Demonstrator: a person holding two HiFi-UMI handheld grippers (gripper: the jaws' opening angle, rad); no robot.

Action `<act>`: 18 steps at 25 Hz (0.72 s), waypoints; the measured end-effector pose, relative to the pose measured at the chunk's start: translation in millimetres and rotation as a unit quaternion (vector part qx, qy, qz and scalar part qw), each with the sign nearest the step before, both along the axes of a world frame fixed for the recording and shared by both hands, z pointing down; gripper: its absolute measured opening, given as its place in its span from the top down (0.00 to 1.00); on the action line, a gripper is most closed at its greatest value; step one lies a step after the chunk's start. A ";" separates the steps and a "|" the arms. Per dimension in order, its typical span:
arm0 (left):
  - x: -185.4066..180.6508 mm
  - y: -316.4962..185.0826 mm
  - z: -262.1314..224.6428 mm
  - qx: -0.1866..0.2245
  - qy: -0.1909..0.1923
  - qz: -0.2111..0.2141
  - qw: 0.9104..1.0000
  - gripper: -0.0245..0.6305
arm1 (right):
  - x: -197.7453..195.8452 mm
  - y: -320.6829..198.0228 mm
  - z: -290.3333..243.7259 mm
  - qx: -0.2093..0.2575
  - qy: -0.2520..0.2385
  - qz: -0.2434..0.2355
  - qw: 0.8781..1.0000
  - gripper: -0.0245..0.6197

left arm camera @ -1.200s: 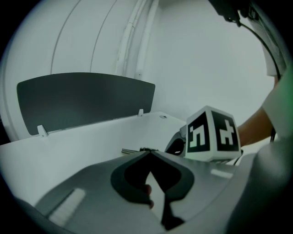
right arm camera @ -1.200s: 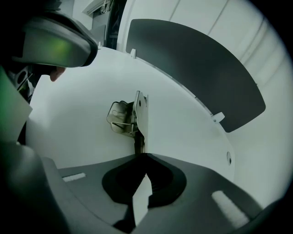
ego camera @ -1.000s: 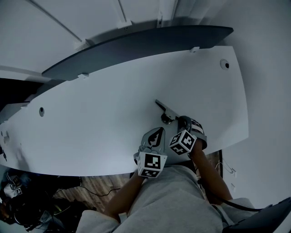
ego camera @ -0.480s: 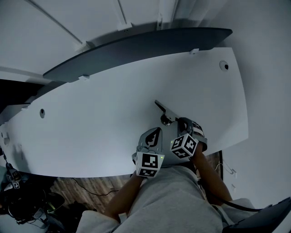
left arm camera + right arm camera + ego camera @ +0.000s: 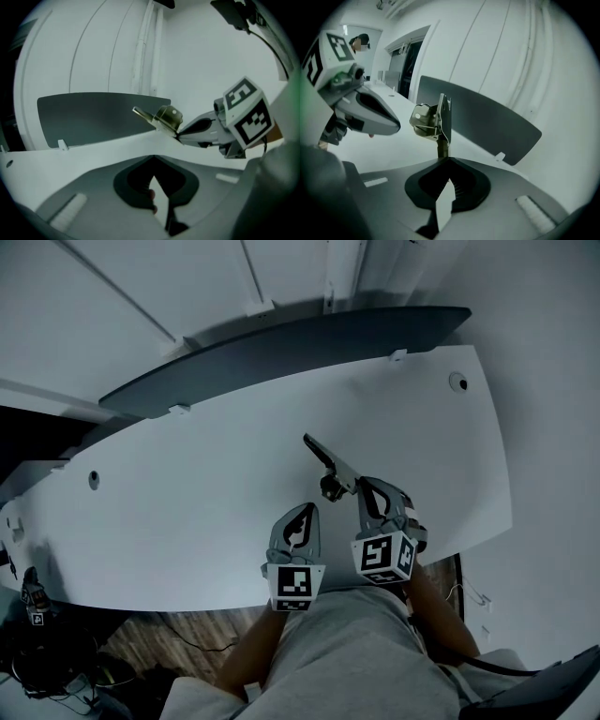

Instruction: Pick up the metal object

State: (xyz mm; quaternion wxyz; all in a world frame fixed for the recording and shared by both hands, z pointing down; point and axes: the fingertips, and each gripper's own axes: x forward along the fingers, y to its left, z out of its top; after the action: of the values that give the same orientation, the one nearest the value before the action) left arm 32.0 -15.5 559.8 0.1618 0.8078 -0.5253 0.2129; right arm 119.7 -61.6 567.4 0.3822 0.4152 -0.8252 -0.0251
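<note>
The metal object (image 5: 328,463) is a small hinge-like bracket with a flat bar and a spring. My right gripper (image 5: 360,487) is shut on its near end and holds it just above the white table (image 5: 187,512). In the right gripper view the bracket (image 5: 433,119) stands upright out of the closed tips (image 5: 446,158). My left gripper (image 5: 305,512) hovers beside it on the left, shut and with nothing in it. The left gripper view shows the bracket (image 5: 164,119) pinched by the right gripper (image 5: 180,136).
A dark grey curved panel (image 5: 281,348) runs along the table's far edge. Round holes sit in the tabletop at the far right (image 5: 457,382) and the left (image 5: 93,480). The person's lap (image 5: 347,652) is at the near edge, with cables on the floor at the lower left (image 5: 47,652).
The right gripper has moved up and slightly left with the metal object in it. The left gripper has shifted a little left, away from the right one.
</note>
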 end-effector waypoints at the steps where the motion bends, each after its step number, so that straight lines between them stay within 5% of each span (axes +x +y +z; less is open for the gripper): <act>1: -0.9 -1.5 -5.8 0.006 0.002 -0.003 1.000 0.96 | -4.4 -1.1 -15.0 0.014 -0.017 -0.004 1.000 0.96; 6: 0.8 -12.5 -61.3 0.072 0.025 -0.015 0.997 0.96 | -25.4 4.3 -92.7 0.082 -0.104 -0.024 0.991 0.96; 12: -6.0 -14.0 -127.5 0.158 0.057 -0.038 0.985 0.96 | -40.4 25.3 -156.4 0.108 -0.163 -0.048 0.980 0.96; 18: -20.6 8.9 -165.0 0.192 0.071 -0.051 0.978 0.96 | -46.2 53.8 -201.7 0.152 -0.298 -0.016 0.942 0.96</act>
State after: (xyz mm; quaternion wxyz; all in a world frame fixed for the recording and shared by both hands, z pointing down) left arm 11.4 -6.6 394.8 0.0516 0.8089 -0.5841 0.0419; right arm 73.5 -7.8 365.7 0.0510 0.4434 -0.8943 -0.0319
